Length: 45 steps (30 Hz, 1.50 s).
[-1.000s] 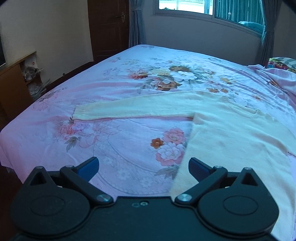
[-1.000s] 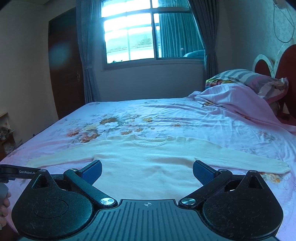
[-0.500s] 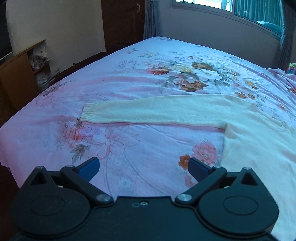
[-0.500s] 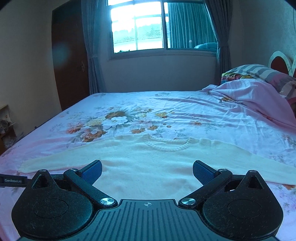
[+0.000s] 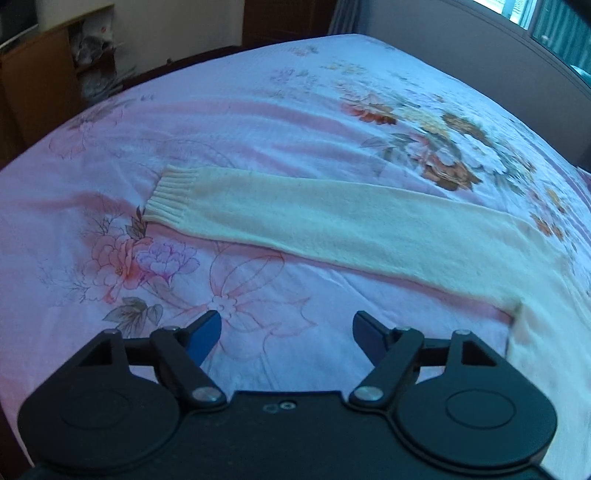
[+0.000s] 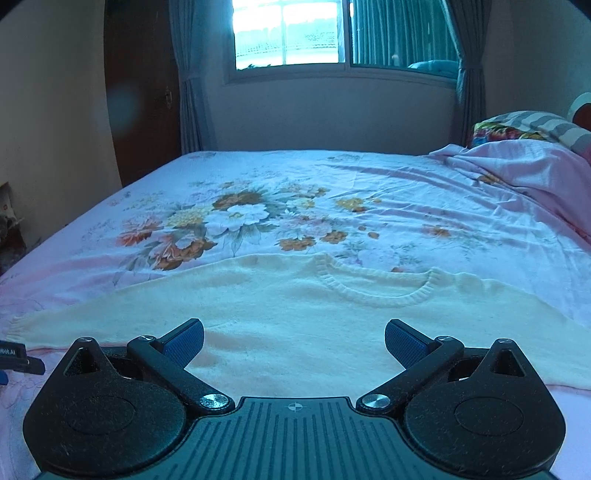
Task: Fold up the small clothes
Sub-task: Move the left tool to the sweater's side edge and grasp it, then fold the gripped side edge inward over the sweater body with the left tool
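Observation:
A cream knit sweater (image 6: 295, 317) lies flat on the bed with its ribbed neckline (image 6: 373, 288) facing away. In the left wrist view its left sleeve (image 5: 332, 221) stretches out to a ribbed cuff (image 5: 171, 195). My left gripper (image 5: 286, 332) is open and empty, above the sheet just short of the sleeve. My right gripper (image 6: 293, 343) is open and empty, over the sweater's body below the neckline. The sweater's right sleeve runs out of view.
The bed has a pink floral sheet (image 6: 240, 218). A bunched pink blanket (image 6: 517, 170) and pillows (image 6: 535, 125) lie at the right. A wooden shelf unit (image 5: 44, 81) stands past the bed's left edge. A window (image 6: 291, 33) and curtains are behind.
My left gripper has swung left and closer to the sleeve, so the cuff is now near the view's centre. My right gripper has moved forward and lower over the sweater's body.

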Available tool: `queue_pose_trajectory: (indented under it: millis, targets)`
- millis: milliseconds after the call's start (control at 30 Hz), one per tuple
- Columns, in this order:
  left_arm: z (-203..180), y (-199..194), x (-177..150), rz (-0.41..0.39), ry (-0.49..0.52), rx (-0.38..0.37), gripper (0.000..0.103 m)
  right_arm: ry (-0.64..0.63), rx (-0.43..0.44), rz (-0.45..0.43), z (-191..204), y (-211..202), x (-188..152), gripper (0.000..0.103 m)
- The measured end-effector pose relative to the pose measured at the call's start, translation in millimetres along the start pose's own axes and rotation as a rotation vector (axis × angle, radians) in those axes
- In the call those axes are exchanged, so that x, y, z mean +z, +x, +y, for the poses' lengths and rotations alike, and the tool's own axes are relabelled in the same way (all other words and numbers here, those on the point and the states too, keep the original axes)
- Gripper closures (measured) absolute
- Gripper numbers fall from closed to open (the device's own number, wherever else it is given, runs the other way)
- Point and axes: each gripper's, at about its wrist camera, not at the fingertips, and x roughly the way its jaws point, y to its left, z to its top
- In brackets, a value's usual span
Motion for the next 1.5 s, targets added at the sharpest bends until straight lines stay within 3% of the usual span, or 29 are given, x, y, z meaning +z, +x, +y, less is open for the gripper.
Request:
queue_pose_trajectory:
  millis: [367, 500, 567, 633, 667, 733, 833, 967, 1167, 1267, 1367, 1467, 1500]
  targets:
    - [36, 60, 35, 0.07, -0.215, -0.02, 0.028, -0.008, 0.026, 0.068, 23, 46, -9, 0.0]
    - [42, 73, 43, 0.048, -0.265, -0.033, 0.03, -0.003, 0.018, 0.076, 24, 56, -11, 0.0]
    - [44, 78, 48, 0.031, -0.285, -0.03, 0.039, 0.001, 0.012, 0.083, 23, 61, -11, 0.0]
    - [46, 81, 54, 0.013, -0.307, -0.038, 0.061, 0.011, 0.007, 0.084, 20, 64, -11, 0.0]
    - [48, 83, 58, 0.01, -0.322, -0.043, 0.065, 0.014, 0.007, 0.087, 19, 66, -11, 0.0]
    - [54, 86, 62, -0.01, -0.366, -0.058, 0.091, 0.019, 0.003, 0.086, 16, 67, -10, 0.0]
    - [54, 83, 67, -0.045, -0.385, -0.088, 0.096, 0.022, -0.005, 0.084, 11, 67, -10, 0.0]
    - [12, 47, 76, -0.173, -0.208, -0.14, 0.096, 0.031, -0.021, 0.08, 1, 64, -9, 0.0]
    - [-97, -15, 75, -0.259, 0.082, -0.398, 0.097, 0.071, -0.049, 0.077, -25, 50, -8, 0.0]
    - [-160, -39, 55, -0.236, 0.225, -0.551, 0.097, 0.09, -0.081, 0.07, -46, 37, -9, 0.0]
    - [-222, -46, 22, -0.133, 0.366, -0.679, 0.097, 0.104, -0.11, 0.079, -70, 24, -14, 0.0]
    - [-263, -35, -22, 0.004, 0.513, -0.725, 0.093, 0.116, -0.141, 0.095, -95, 10, -24, 0.0]
    - [-268, -32, -38, 0.041, 0.548, -0.721, 0.087, 0.119, -0.147, 0.103, -103, 7, -28, 0.0]
